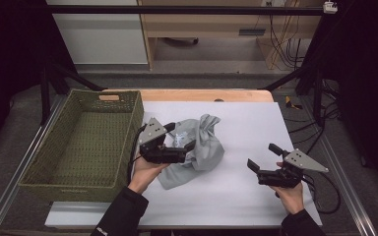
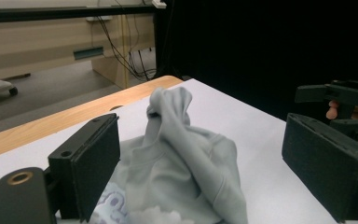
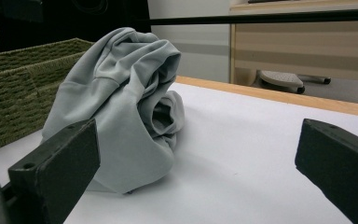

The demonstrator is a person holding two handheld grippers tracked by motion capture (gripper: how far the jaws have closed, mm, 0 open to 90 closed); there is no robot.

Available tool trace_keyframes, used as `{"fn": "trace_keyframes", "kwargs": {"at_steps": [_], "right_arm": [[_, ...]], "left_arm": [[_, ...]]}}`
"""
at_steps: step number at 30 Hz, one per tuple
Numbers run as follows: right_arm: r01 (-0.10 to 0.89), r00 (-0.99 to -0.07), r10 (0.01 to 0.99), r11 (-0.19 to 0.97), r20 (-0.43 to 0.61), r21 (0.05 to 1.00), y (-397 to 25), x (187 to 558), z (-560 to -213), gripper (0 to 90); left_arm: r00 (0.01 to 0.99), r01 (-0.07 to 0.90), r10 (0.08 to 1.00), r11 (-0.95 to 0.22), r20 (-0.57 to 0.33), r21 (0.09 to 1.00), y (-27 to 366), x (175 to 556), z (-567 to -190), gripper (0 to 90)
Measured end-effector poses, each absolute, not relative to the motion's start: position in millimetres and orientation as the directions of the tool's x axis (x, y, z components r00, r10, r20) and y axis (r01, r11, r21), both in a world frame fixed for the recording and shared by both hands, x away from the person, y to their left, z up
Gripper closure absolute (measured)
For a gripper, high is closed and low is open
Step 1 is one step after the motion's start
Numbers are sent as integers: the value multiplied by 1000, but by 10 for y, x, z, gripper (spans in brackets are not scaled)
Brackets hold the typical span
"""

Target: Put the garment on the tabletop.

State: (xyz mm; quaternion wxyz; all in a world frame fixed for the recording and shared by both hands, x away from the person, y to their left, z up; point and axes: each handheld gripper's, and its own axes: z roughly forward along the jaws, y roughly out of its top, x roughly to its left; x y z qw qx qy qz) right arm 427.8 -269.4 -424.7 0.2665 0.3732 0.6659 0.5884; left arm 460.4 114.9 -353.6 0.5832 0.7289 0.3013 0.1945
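A crumpled grey garment [image 1: 202, 145] lies bunched in the middle of the white table top [image 1: 256, 118]. In the left gripper view the garment [image 2: 186, 158] rises between the wide-apart jaws and shows a pale print low down. My left gripper [image 1: 179, 137] is open at the garment's left side, its jaws standing around the cloth without pinching it. My right gripper [image 1: 264, 156] is open to the right of the garment, apart from it, with bare table between. In the right gripper view the garment [image 3: 121, 93] is heaped ahead and to the left.
A green woven basket [image 1: 86, 142] with nothing in it stands at the left edge of the table, close to the garment; its wall [image 3: 14, 84] appears behind the cloth. The table's wooden far edge [image 1: 192, 94] runs along the back. Metal rails flank both sides.
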Motion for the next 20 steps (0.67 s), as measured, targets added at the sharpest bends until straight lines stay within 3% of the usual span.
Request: {"fn": "trace_keyframes", "kwargs": {"at_steps": [20], "right_arm": [[183,-575,813,22,89,983,-2745,4255,-4273,4]], "left_arm": [[705,203,703,-76,-92,976,1565,4314,-4049,46]]}}
